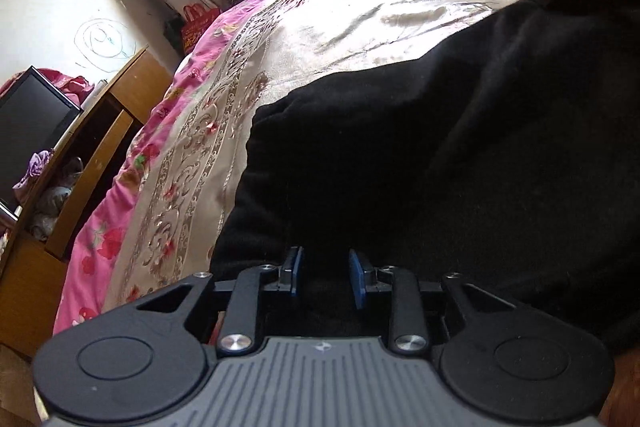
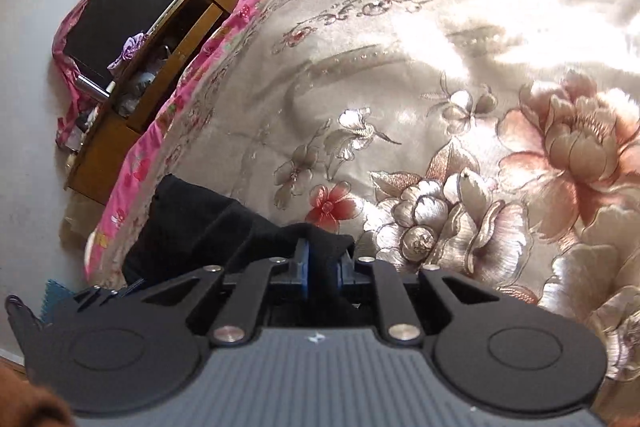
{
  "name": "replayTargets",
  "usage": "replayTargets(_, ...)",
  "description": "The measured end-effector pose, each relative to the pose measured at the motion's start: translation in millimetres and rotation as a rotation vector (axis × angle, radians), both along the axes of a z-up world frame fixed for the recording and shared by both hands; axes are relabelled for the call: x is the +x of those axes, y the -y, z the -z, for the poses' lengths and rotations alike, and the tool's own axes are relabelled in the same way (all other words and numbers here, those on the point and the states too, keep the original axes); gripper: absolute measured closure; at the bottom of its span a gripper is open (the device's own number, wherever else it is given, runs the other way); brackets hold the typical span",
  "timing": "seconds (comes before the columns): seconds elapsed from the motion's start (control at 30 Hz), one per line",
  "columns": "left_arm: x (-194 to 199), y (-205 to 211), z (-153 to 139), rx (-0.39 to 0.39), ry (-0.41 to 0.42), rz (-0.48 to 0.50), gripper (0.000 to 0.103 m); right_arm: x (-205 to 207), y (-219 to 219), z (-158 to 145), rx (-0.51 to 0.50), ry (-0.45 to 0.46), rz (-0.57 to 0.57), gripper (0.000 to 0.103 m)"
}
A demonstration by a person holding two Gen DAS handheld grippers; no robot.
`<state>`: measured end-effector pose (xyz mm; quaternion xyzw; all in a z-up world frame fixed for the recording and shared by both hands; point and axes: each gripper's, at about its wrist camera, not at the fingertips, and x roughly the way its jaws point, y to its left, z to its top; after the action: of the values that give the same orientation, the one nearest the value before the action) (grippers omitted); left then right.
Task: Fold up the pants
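The pants (image 1: 440, 155) are seen as matt black cloth, soft and slightly fuzzy. The bedspread (image 1: 360, 7) is shown as glossy satin, embroidered with flowers and edged in pink. At nine o'clock, the cabinet (image 1: 120, 95) is made of smooth brown wood. The left gripper (image 1: 325, 277) is built of matt black plastic with shiny metal screws and blue pads (image 1: 357, 279).

One pair of black pants (image 1: 440, 155) lies on one floral bedspread (image 1: 360, 7), flanked by two grippers, left (image 1: 325, 277) and right (image 2: 323, 267); one wooden cabinet (image 1: 116, 115) and one dark screen (image 1: 32, 123) stand alongside.
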<state>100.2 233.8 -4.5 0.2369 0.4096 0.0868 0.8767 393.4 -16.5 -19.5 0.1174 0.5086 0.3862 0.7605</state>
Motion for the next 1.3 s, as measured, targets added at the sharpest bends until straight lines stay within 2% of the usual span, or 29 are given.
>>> replayTargets(0.13, -25, -3, -6, 0.006, -0.011, -0.009, 0.061, -24, 0, -23, -0.082, 0.165, 0.028, 0.081)
replayTargets(0.2, -30, -7, -12, 0.023, 0.012, -0.035, 0.061, -42, -1, -36, -0.130, 0.275, 0.039, 0.080)
replayTargets(0.23, -31, -10, -16, 0.012, 0.030, -0.042, 0.061, -56, -3, -43, -0.149, 0.342, 0.029, 0.080)
replayTargets(0.3, -30, -14, -23, -0.023, 0.071, -0.041, 0.061, -82, -3, -53, -0.133, 0.411, 0.005, 0.079)
replayTargets(0.37, -29, -10, -24, -0.019, 0.124, 0.006, 0.061, -107, -4, -52, -0.076, 0.372, -0.033, 0.078)
replayTargets(0.47, -25, 2, -22, -0.040, 0.171, 0.082, 0.061, -139, -17, -26, 0.005, 0.208, -0.094, 0.079)
replayTargets(0.5, -26, 6, -20, -0.059, 0.164, 0.099, 0.061, -149, -21, -14, 0.007, 0.158, -0.087, 0.078)
replayTargets(0.53, -27, 10, -16, -0.069, 0.122, 0.119, 0.060, -157, -24, 1, -0.010, 0.097, -0.069, 0.076)
replayTargets(0.6, -37, 21, -4, -0.029, 0.064, 0.140, 0.061, -175, -19, 29, -0.027, -0.037, -0.034, 0.079)
replayTargets(0.7, -61, 36, -1, 0.007, 0.075, 0.186, 0.067, -205, 18, 20, 0.040, -0.017, 0.091, 0.079)
replayTargets(0.77, -75, 51, -8, 0.012, 0.117, 0.229, 0.066, -230, 59, 3, 0.073, 0.024, 0.236, 0.077)
replayTargets(0.83, -84, 73, -18, -0.032, 0.152, 0.265, 0.066, -261, 109, -8, 0.073, 0.061, 0.402, 0.076)
replayTargets(0.93, -91, 115, -28, -0.114, 0.183, 0.380, 0.060, -307, 192, -11, 0.047, 0.102, 0.710, 0.063)
replayTargets(1.07, -96, 187, -28, -0.111, 0.187, 0.573, 0.059, -352, 289, 9, 0.066, 0.100, 1.095, 0.062)
replayTargets(1.17, -95, 237, -26, -0.119, 0.156, 0.692, 0.058, -358, 334, 31, 0.178, 0.055, 1.251, 0.062)
replayTargets(1.23, -95, 265, -25, -0.093, 0.148, 0.747, 0.058, -354, 351, 46, 0.279, 0.042, 1.303, 0.064)
replayTargets(1.3, -92, 286, -23, -0.085, 0.133, 0.784, 0.058, -344, 357, 57, 0.338, 0.035, 1.332, 0.063)
